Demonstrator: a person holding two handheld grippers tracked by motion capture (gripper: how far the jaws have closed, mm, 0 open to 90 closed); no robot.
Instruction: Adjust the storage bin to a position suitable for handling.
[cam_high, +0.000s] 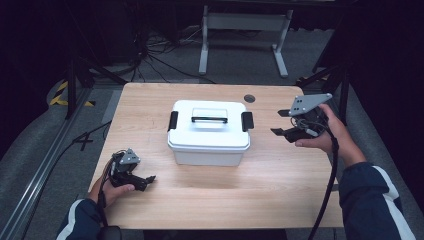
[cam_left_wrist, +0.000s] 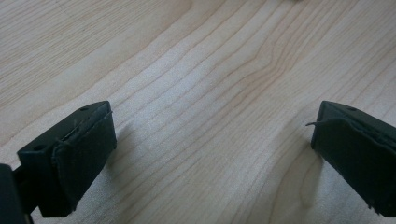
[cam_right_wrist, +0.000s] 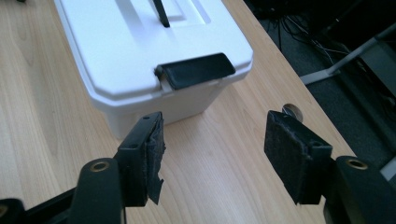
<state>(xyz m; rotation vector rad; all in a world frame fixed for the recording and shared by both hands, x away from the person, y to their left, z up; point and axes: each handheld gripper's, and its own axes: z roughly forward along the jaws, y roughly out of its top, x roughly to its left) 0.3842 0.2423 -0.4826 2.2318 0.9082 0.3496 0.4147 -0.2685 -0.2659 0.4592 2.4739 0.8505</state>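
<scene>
1. Wooden and pale, the worktop (cam_high: 210, 195) is carrying everything in the scene, its grain running clearly under both tools in the two gripper views.
2. White plastic, the storage box (cam_high: 209, 132) is sitting near the middle of the worktop, upright, with its lid on.
3. Black latches are lying against the lid at each short end: the left latch (cam_high: 173, 120) and the right latch (cam_high: 247, 121), the latter showing close up in the right gripper view (cam_right_wrist: 196, 70).
4. Set into a recess on top of the lid, the black handle (cam_high: 209, 119) is lying flat.
5. To the right of the box and well apart from it, the right tool (cam_high: 281, 123) is being held in the air in the person's right hand (cam_high: 327, 135), pointing towards the right latch; its jaws are standing moderately apart with nothing between them, as the right gripper view (cam_right_wrist: 215, 154) is showing.
6. Near the front left corner of the worktop, the left tool (cam_high: 150, 179) is resting low in the left hand (cam_high: 112, 190), its jaws spread wide over bare wood and gripping nothing (cam_left_wrist: 210, 154).
7. Beyond the box, a small dark round grommet (cam_high: 249, 98) is sitting in the worktop near its far edge.
</scene>
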